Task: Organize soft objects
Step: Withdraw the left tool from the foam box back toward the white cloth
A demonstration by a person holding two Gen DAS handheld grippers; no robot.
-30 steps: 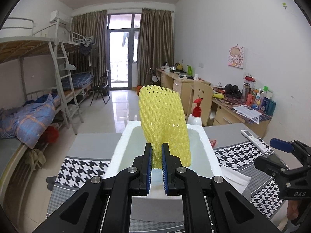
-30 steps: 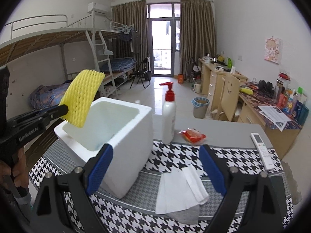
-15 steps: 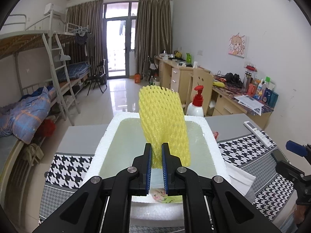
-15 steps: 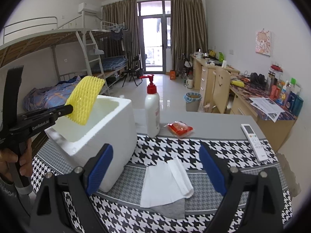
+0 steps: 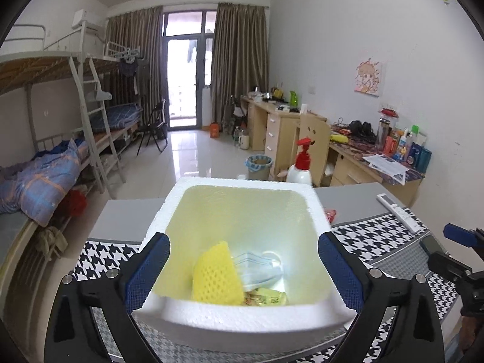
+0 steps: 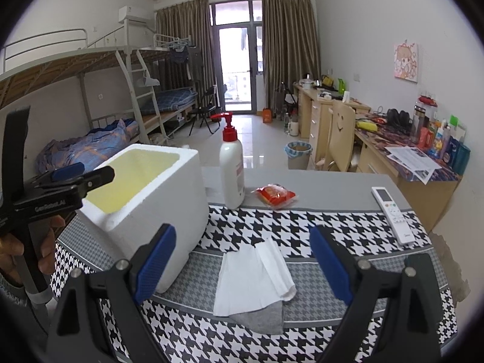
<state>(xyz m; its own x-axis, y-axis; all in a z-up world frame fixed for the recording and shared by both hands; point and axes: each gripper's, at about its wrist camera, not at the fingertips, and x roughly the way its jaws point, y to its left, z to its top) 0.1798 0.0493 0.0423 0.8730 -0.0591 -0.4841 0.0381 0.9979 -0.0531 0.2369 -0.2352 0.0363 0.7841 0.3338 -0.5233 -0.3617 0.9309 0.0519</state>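
Note:
A white foam box (image 5: pixel 242 313) stands on the checked table; it also shows in the right wrist view (image 6: pixel 169 187). Inside it lie a yellow foam net (image 5: pixel 216 276), a blue face mask (image 5: pixel 257 267) and a small yellow packet (image 5: pixel 267 296). My left gripper (image 5: pixel 243 267) is open and empty, its jaws spread over the box's near rim; it shows from the side in the right wrist view (image 6: pixel 78 172). My right gripper (image 6: pixel 242 267) is open and empty above a white tissue (image 6: pixel 252 278) that lies on a grey cloth (image 6: pixel 263 319).
A white pump bottle (image 6: pixel 231 169) with a red top stands behind the box. A red snack packet (image 6: pixel 275 195) and a white remote (image 6: pixel 391 211) lie on the table's far side. Desks, a chair, a bin and bunk beds fill the room beyond.
My left gripper opened and let go of the yellow foam net, which dropped into the foam box. My right gripper stayed open and shifted slightly right.

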